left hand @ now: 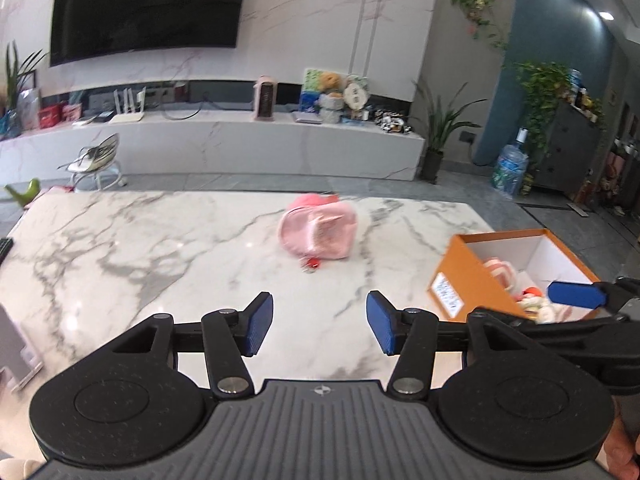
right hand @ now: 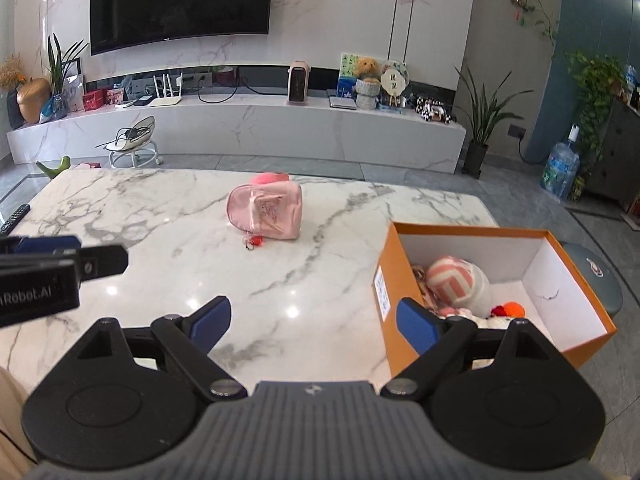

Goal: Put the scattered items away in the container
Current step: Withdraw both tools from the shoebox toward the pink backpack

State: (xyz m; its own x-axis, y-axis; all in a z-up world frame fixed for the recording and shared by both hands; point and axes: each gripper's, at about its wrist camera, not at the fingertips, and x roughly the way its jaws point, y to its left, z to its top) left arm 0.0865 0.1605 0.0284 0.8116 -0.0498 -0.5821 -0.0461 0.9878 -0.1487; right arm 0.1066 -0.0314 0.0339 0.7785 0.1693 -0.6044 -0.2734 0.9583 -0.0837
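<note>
While both grippers, left [left hand: 319, 322] and right [right hand: 310, 326], are being held wide and empty, the pouch [right hand: 265, 210] mid-tabletop is best being approached squarely, then carried to the box [right hand: 576, 342].

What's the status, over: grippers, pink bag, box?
Left gripper open, empty. Right gripper open, empty. Pink bag lying on the table, clear of the box. Box already holds soft items. Nothing blocking the bag.

Black gripper [left hand: 320, 322], ribbed blue pads [left hand: 260, 324]
</note>
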